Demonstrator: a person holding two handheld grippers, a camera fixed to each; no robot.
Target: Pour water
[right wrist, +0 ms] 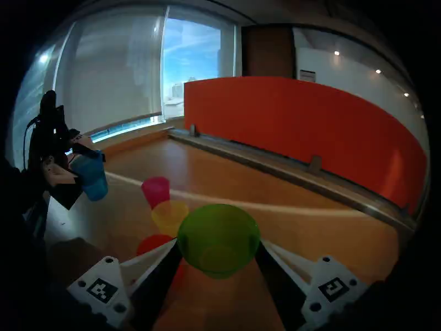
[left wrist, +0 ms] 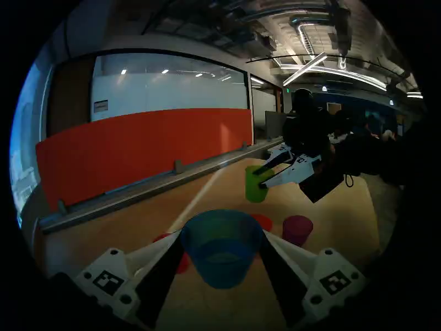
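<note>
Blue cup (left wrist: 222,262) sits clamped between the two fingers (left wrist: 160,265) of the left gripper (left wrist: 222,241), which press on its sides just under the rim. In the left gripper view its mouth faces the camera, and a pale level shows low inside it; whether that is water I cannot tell. In the right gripper view the same blue cup (right wrist: 92,177) hangs roughly upright at the far left, above the wooden tabletop (right wrist: 308,231), in the left gripper (right wrist: 82,163).

The green cup (right wrist: 219,243) is gripped the same way by the right gripper (right wrist: 219,234), one finger against each side, its mouth towards the camera. In the left gripper view the green cup (left wrist: 256,185) stands upright farther along the tabletop (left wrist: 342,215), with the right gripper (left wrist: 267,175) closed on its rim end; I cannot tell whether its base touches the wood. The two held cups are well apart.

Between them on the tabletop stand a pink cup (right wrist: 156,191), a yellow cup (right wrist: 170,216) and a red cup (right wrist: 154,243), close together in a short row. The pink cup (left wrist: 297,229) appears right of the blue one in the left gripper view. An orange partition (right wrist: 308,121) runs along the tabletop's far edge, and a window (right wrist: 193,66) lies beyond its end.
</note>
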